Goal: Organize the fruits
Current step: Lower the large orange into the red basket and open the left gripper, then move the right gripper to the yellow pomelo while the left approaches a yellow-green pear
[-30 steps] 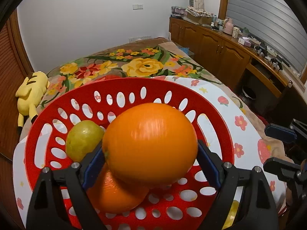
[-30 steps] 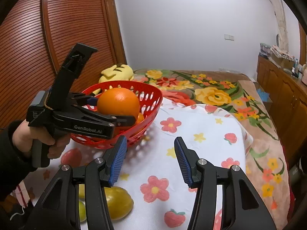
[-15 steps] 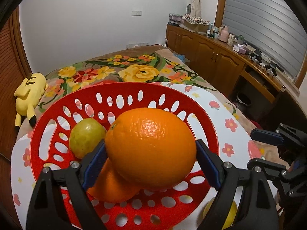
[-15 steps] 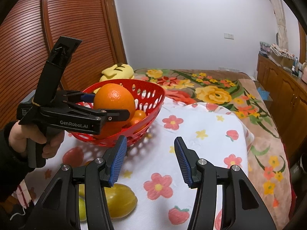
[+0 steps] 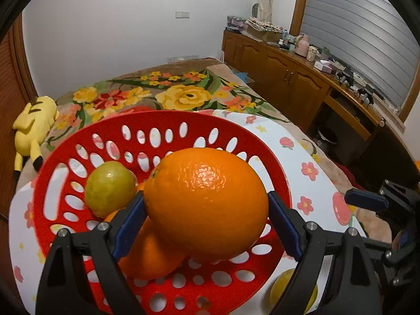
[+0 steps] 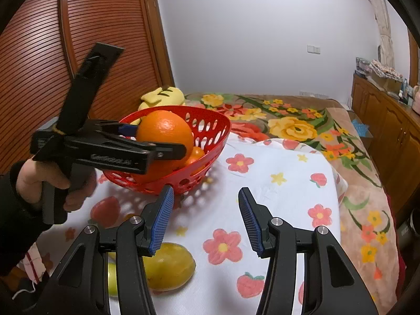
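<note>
My left gripper (image 5: 206, 210) is shut on a large orange (image 5: 207, 202) and holds it over the near side of the red perforated basket (image 5: 162, 120). The basket holds a green-yellow fruit (image 5: 109, 187) and another orange (image 5: 149, 252). In the right wrist view the left gripper (image 6: 160, 148) with the orange (image 6: 165, 134) sits low over the basket (image 6: 210, 141). My right gripper (image 6: 206, 219) is open and empty above the tablecloth. A yellow fruit (image 6: 170, 266) lies under its left finger, with a greenish one (image 6: 112, 278) beside it.
The table wears a white cloth with flowers and strawberries (image 6: 275, 183). A bed with a floral blanket (image 6: 288, 126) lies behind, with a yellow plush toy (image 5: 34, 128) on it. Wooden cabinets (image 5: 288, 78) line the right wall. A yellow fruit (image 5: 283, 288) lies by the basket's near rim.
My left gripper has lowered the orange toward the basket and pulled back a little, tilting downward. The right gripper has stayed open and almost still.
</note>
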Demonstrator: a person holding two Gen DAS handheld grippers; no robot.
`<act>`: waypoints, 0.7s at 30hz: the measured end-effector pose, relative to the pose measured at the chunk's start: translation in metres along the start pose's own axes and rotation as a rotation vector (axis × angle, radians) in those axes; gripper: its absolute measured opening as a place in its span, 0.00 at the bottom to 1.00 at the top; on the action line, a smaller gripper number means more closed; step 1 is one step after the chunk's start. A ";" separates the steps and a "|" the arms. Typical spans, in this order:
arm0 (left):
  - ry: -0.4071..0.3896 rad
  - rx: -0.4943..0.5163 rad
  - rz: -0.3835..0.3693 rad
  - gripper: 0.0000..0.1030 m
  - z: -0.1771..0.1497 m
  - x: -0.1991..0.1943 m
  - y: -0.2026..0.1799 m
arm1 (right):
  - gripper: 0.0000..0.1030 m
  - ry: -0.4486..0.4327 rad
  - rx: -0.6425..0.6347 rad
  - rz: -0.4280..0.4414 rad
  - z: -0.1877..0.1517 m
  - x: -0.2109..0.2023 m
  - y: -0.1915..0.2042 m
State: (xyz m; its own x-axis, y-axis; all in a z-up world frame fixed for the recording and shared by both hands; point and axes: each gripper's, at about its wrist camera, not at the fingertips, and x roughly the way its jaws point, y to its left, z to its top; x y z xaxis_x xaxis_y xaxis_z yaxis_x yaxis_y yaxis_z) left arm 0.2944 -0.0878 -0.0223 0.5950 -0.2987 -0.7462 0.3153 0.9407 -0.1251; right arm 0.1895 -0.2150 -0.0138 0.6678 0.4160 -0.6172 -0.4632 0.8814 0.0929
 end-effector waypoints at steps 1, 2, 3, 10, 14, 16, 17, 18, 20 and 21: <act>0.001 0.003 0.003 0.87 0.000 0.001 -0.001 | 0.51 -0.001 0.000 0.002 -0.001 -0.002 0.001; -0.026 0.007 0.004 0.88 0.000 -0.002 -0.003 | 0.51 -0.001 -0.001 0.003 -0.002 -0.002 0.001; -0.064 0.017 0.013 0.89 0.001 -0.010 -0.005 | 0.51 0.000 -0.004 0.004 -0.003 -0.003 0.001; -0.122 0.038 0.031 0.95 0.013 -0.036 -0.010 | 0.51 -0.003 0.004 0.002 -0.005 -0.006 -0.001; -0.133 0.040 0.023 0.95 0.004 -0.046 -0.014 | 0.51 -0.010 0.005 0.000 -0.005 -0.010 -0.001; -0.141 0.052 0.030 0.95 -0.003 -0.053 -0.017 | 0.51 -0.013 0.006 0.001 -0.007 -0.012 0.001; -0.150 0.053 0.029 0.95 -0.008 -0.059 -0.019 | 0.51 -0.012 0.006 0.000 -0.006 -0.012 0.001; -0.153 0.053 0.027 0.95 -0.011 -0.063 -0.019 | 0.51 -0.013 0.007 0.000 -0.007 -0.013 0.002; -0.167 0.052 0.022 0.95 -0.020 -0.073 -0.021 | 0.51 -0.014 0.008 0.000 -0.009 -0.014 0.006; -0.174 0.051 0.022 0.95 -0.025 -0.078 -0.022 | 0.51 -0.015 0.007 0.000 -0.010 -0.015 0.008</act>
State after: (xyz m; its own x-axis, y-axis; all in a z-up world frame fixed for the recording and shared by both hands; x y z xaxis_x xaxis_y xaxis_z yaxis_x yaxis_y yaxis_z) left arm 0.2225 -0.0815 0.0227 0.7194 -0.3056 -0.6237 0.3353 0.9392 -0.0735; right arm 0.1694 -0.2162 -0.0115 0.6767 0.4191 -0.6053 -0.4589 0.8830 0.0983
